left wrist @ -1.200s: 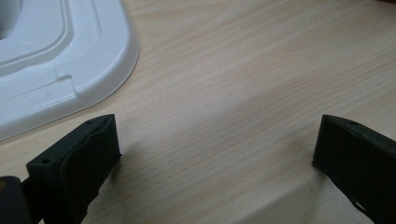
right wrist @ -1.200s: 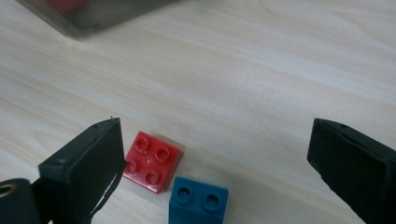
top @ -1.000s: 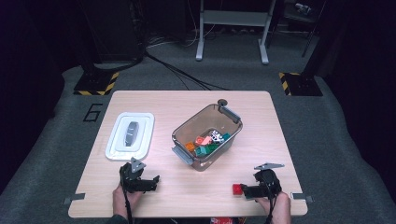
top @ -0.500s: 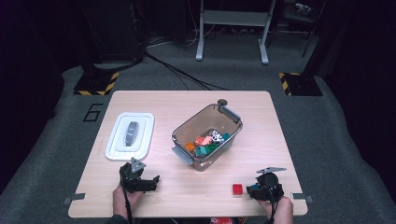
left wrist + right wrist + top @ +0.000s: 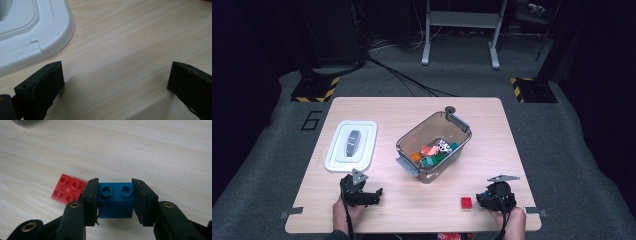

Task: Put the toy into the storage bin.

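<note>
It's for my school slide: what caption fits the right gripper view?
The right gripper has just closed on a blue brick, beside a red brick on the wooden table.

- Table (image 5: 377,107) — pale wood-grain top, smooth, matt with a soft sheen.
- Blue brick (image 5: 115,200) — moulded plastic, smooth, slightly glossy on the studs.
- Red brick (image 5: 67,188) — the same smooth plastic, shiny.
- Lid (image 5: 32,37) — white plastic, glossy, smooth ridges.
- Bin (image 5: 404,141) — smoky see-through plastic with grey plastic clasps.
- Right gripper (image 5: 115,195) — black matt pads, rubbery, with brass-coloured rivets.
- Left gripper (image 5: 115,82) — black matt pads, faintly rough.
- Floor (image 5: 562,150) — grey, carpet-like, dull.
</note>
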Demonstrator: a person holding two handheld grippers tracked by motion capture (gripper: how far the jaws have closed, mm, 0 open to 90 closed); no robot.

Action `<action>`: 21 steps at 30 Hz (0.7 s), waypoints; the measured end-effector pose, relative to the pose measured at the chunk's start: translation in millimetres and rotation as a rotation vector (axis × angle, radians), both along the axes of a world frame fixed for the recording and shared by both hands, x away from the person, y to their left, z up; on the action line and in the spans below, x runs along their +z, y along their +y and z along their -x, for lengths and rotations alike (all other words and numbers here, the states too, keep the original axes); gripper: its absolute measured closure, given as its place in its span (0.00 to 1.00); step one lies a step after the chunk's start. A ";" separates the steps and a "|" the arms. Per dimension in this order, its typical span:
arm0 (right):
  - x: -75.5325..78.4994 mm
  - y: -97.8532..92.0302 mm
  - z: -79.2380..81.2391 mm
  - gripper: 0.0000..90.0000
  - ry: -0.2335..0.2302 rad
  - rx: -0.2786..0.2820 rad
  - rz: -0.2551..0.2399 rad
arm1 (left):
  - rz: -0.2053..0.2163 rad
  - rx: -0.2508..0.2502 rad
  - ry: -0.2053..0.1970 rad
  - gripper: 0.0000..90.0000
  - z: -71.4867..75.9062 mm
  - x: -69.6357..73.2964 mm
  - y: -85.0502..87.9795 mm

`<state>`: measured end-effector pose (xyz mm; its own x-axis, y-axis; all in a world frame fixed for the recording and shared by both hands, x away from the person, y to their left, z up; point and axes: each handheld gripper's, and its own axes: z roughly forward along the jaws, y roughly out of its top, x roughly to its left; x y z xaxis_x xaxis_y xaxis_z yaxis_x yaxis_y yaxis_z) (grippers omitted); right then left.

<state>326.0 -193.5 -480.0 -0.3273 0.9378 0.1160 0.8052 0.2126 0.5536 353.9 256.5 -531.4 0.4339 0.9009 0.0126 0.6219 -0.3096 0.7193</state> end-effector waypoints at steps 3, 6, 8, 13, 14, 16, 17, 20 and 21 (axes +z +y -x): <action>3.9 1.3 -4.5 0.65 -0.030 0.015 0.000 | -0.001 0.000 0.000 0.00 0.0 0.0 0.0; 10.1 5.5 -10.8 0.65 -0.039 0.023 -0.003 | 0.000 0.000 0.000 0.00 0.0 0.0 0.0; 15.6 8.4 -16.0 0.65 -0.052 0.029 -0.006 | -0.003 -0.001 -0.001 0.00 0.0 0.1 0.1; 25.8 13.7 -26.0 0.65 -0.076 0.052 -0.008 | -0.004 -0.001 -0.002 0.00 0.0 0.1 0.1; 31.7 16.4 -31.5 0.65 -0.088 0.059 -0.013 | -0.004 -0.001 -0.001 0.00 0.1 0.1 0.1; 36.0 17.7 -36.7 0.65 -0.105 0.073 -0.008 | -0.003 -0.001 -0.001 0.00 0.1 0.1 0.1; 38.0 18.9 -38.5 0.65 -0.109 0.074 -0.013 | -0.004 -0.001 -0.001 0.00 0.1 0.1 0.1; 46.4 23.6 -46.3 0.65 -0.123 0.081 -0.019 | -0.004 -0.001 -0.001 0.00 0.1 0.1 0.1; 46.4 23.6 -46.3 0.65 -0.123 0.081 -0.019 | -0.004 -0.001 -0.001 0.00 0.1 0.1 0.1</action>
<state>372.3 -169.9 -433.6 -0.4148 0.9057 0.0876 0.7115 0.2628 0.6517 353.8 256.6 -531.2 0.4348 0.9004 0.0165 0.6205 -0.3128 0.7191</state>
